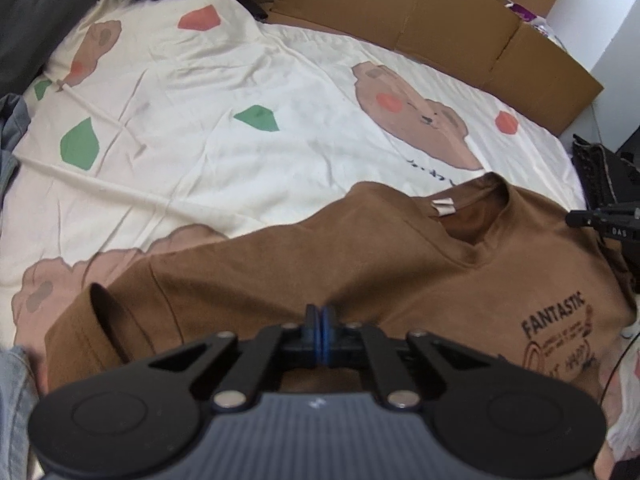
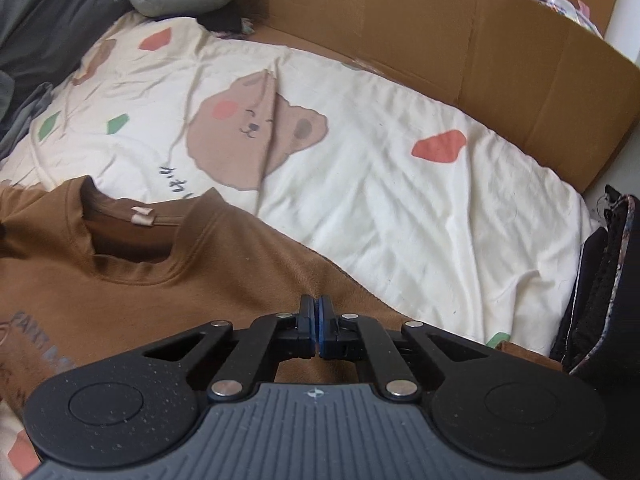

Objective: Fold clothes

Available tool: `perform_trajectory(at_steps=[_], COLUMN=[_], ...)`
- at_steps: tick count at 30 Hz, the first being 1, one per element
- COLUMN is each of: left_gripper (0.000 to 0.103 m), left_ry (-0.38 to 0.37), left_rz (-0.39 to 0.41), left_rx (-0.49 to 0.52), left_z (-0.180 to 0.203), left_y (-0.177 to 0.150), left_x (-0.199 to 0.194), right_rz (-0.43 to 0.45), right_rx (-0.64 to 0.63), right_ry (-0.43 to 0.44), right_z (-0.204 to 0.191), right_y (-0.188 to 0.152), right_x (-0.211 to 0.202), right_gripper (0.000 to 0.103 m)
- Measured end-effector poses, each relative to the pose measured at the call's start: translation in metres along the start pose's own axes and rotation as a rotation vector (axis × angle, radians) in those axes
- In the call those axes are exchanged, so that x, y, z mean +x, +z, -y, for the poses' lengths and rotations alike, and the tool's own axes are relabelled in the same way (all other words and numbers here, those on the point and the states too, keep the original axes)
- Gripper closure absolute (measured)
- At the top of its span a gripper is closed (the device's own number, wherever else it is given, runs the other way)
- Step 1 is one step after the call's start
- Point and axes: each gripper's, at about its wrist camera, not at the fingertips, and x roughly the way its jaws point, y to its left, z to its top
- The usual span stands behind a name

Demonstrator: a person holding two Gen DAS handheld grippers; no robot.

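A brown T-shirt [image 1: 360, 264] lies face up on a bear-print bedsheet [image 1: 200, 140], its collar beyond both tools, as I work the pair from afar. My left gripper [image 1: 321, 322] is clenched tight just above the shirt's shoulder, near the sleeve opening to its left; whether a pinch of cloth sits between the pads I cannot tell, since the tips hide the contact. My right gripper [image 2: 319, 322] is likewise clamped shut over the opposite shoulder, close to the shirt's edge, with the same doubt about a catch. The risk, as I judge it: if either pinch took only the top layer, or nothing, lifting would drag the shirt unevenly, bunching the body and skewing the fold; a pinch that caught the sheet too would haul the bedding up with it. Beyond the sheet, ahead of both tools, stands a cardboard wall [image 2: 500, 60] like an opened box; over its rim I see only bright packaging, contents unclear.
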Motion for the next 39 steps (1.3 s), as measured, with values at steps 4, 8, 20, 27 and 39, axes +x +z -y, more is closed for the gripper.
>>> perform_trajectory(at_steps=[4, 8, 20, 27, 39], left_gripper=[0.102, 0.102, 0.099, 0.097, 0.096], left_ry=[-0.011, -0.017, -0.033, -0.043, -0.001], left_rz=[-0.029, -0.065, -0.122, -0.101, -0.047], left_rx=[-0.009, -0.013, -0.028, -0.046, -0.054], left_z=[0.001, 0.002, -0.007, -0.010, -0.021], left_y=[-0.007, -0.016, -0.024, -0.018, -0.001], left_x=[0.002, 0.013, 0.044, 0.023, 0.003], right_rz=[-0.022, -0.050, -0.139, -0.100, -0.060], right_rx=[0.006, 0.011, 0.122, 0.130, -0.133], right_ry=[0.029, 0.049, 0.077, 0.118, 0.068], right_z=[-0.004, -0.010, -0.009, 0.008, 0.037], right_y=[-0.002, -0.011, -0.038, -0.021, 0.014], right_x=[-0.007, -0.007, 0.025, -0.002, -0.013], right_gripper=[0.103, 0.103, 0.102, 0.070, 0.069])
